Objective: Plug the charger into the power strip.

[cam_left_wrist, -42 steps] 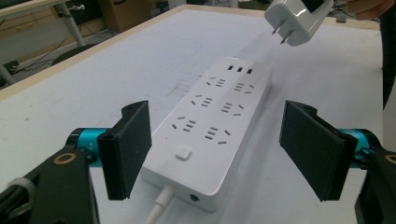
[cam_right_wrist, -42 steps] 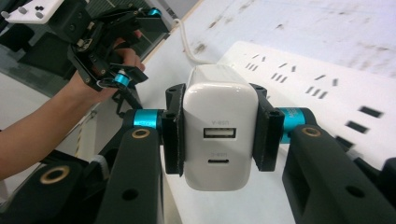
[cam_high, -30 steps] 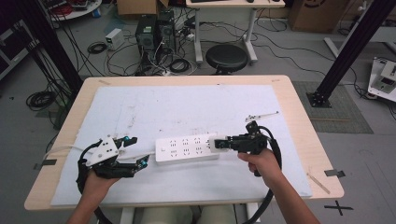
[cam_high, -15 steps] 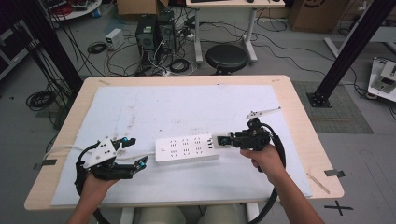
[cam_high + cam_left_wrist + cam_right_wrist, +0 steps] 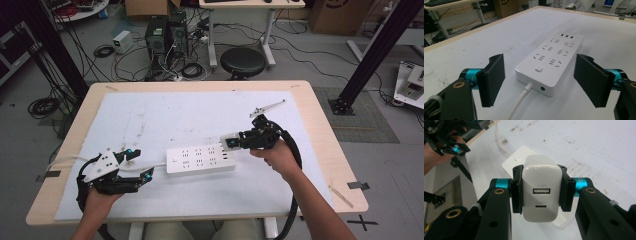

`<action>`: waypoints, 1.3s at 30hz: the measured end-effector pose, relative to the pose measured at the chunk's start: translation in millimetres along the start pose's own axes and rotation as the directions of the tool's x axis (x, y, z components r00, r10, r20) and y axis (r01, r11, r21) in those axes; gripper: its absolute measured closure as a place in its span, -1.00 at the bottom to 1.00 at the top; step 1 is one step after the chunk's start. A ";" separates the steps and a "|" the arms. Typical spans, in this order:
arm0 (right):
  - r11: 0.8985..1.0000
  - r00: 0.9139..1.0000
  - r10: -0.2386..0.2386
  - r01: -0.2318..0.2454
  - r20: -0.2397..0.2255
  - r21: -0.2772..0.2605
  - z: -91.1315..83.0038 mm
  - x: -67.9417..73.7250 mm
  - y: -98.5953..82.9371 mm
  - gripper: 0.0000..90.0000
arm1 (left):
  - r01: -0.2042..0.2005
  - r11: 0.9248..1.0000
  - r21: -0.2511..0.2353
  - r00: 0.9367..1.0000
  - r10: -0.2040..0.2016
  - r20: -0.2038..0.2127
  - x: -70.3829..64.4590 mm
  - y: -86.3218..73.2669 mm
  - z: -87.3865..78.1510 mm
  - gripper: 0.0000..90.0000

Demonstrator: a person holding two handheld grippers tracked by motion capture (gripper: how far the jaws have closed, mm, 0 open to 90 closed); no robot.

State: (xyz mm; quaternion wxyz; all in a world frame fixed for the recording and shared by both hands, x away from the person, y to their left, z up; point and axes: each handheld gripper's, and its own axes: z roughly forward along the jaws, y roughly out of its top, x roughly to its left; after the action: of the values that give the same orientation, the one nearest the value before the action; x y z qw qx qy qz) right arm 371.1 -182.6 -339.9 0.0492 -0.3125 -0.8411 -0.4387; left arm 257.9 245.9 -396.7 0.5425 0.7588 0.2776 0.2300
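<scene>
1. The right gripper (image 5: 231, 142) is clamped on a white charger (image 5: 541, 187), one jaw pressed flat against each side, and hangs just above the right end of the power strip (image 5: 200, 159). The likely step is plugging it in, so the charger should be brought down square over one socket group, prongs vertical, then pushed straight with no twist.
2. The left gripper (image 5: 137, 165) has its jaws wide apart at the strip's left end, where the cord (image 5: 520, 101) comes out. Closing them across that end would probably steady the strip, which looks light enough to slide on the sheet during the push.
3. The power strip lies flat near the middle of the table (image 5: 320, 125), long side running left to right.
4. The strip is a smooth, glossy white plastic slab with rounded corners, several rows of socket slots and a small square button near the cord end.
5. The charger is a rounded white block, its face showing two ports, one above the other.
6. The jaw pads (image 5: 492, 80) are flat, matt black and rubbery-looking; the white table cover is scuffed with grey marks.
</scene>
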 end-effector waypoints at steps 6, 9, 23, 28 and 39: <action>0.993 0.996 -0.075 0.071 0.038 0.090 8.8 -0.1 10.3 0.41 | 0.006 1.000 0.001 1.000 -0.006 -0.003 1.8 -2.9 -1.3 -0.44; 0.984 0.991 -0.121 0.112 0.057 0.136 15.5 -0.1 14.5 0.41 | 0.008 1.000 0.002 1.000 -0.008 -0.003 2.7 -3.9 -1.3 -0.44; 0.909 0.945 -0.320 0.287 0.065 0.303 39.5 5.8 34.5 0.41 | 0.016 1.000 0.009 1.000 -0.016 -0.006 6.7 -9.3 -6.1 -0.44; 0.892 0.934 -0.352 0.317 0.055 0.322 43.9 6.6 39.4 0.42 | 0.021 1.000 0.007 1.000 -0.021 -0.006 7.4 -10.8 -5.8 -0.44; 0.831 0.902 -0.430 0.382 0.032 0.404 63.2 7.8 41.0 0.42 | 0.027 1.000 0.010 1.000 -0.027 -0.007 8.4 -13.3 -6.5 -0.44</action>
State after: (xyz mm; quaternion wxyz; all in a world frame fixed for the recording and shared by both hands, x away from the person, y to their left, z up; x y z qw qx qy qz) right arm 400.3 -113.1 -346.6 -0.0354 -0.1363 -0.9595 -0.2441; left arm 257.6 259.5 -406.9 0.5409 0.7569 0.2905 0.2238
